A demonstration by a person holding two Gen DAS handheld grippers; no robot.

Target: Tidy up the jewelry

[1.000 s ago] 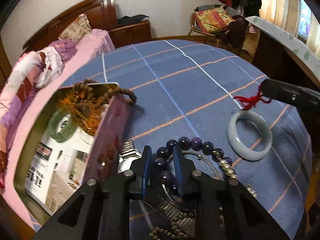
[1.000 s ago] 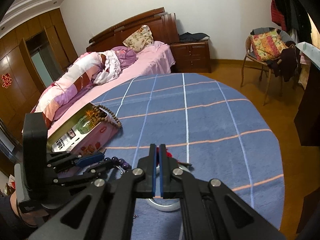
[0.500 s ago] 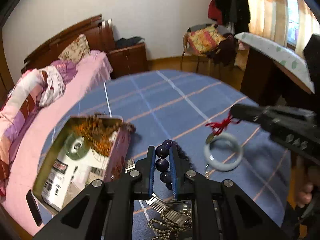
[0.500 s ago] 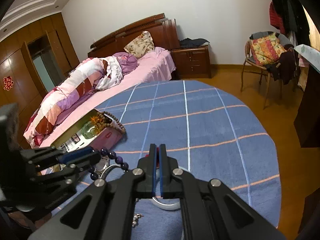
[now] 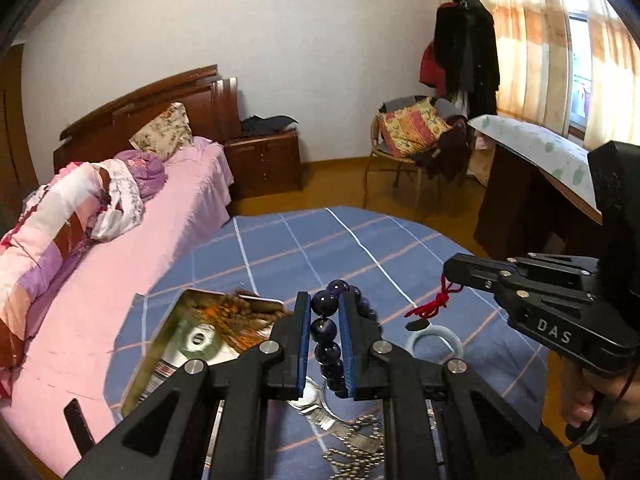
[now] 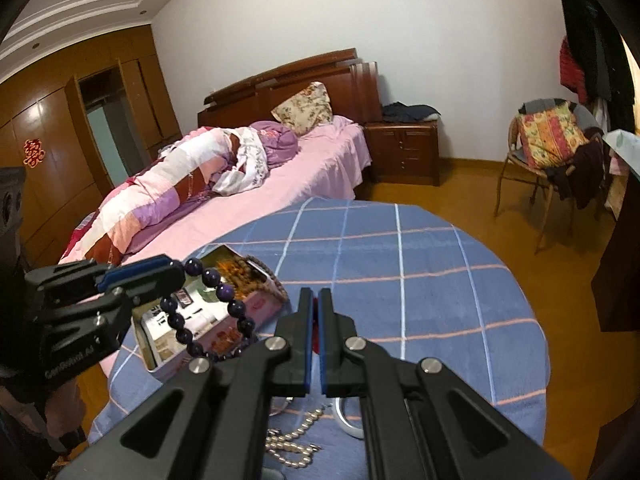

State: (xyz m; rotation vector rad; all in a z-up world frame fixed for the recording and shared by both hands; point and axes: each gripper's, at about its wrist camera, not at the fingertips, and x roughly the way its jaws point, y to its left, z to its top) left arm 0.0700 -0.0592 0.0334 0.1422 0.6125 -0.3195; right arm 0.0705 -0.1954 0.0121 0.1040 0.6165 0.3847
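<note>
Gripped between my left gripper (image 5: 325, 322)'s blue pads, a purple bead bracelet (image 5: 329, 338) hangs in the air above the blue checked tablecloth (image 5: 320, 248), its loop drooping over the open tin (image 6: 224, 316) in the right wrist view. That tin sits toward the bed-side edge of the cloth, left of the bracelet, and holds a string of brown wooden beads (image 6: 250, 270) that spills over its far rim, an orange tassel (image 5: 236, 326) and a green ring (image 5: 196, 338).

Just below the bracelet, on the cloth, I see a metal watch (image 5: 316, 404) and a coil of small metal beads (image 5: 356, 448); the right wrist camera shows a pearl strand (image 6: 294, 442) in about the same patch, near the cloth's closest edge.

Right of the bracelet, my right gripper (image 6: 314, 340) has its 2 pads drawn narrow, with only a slit between them and red thread showing in that slit. From the left wrist camera a red knotted cord (image 5: 434, 306) dangles from that gripper's tip, and a pale jade bangle (image 5: 438, 340) sits below the cord. I cannot tell whether the bangle is lifted or touching the cloth.

Beyond the tablecloth stands a pink bed (image 6: 280, 184) on the left, and a chair (image 6: 548, 152) piled with clothes on the right.
</note>
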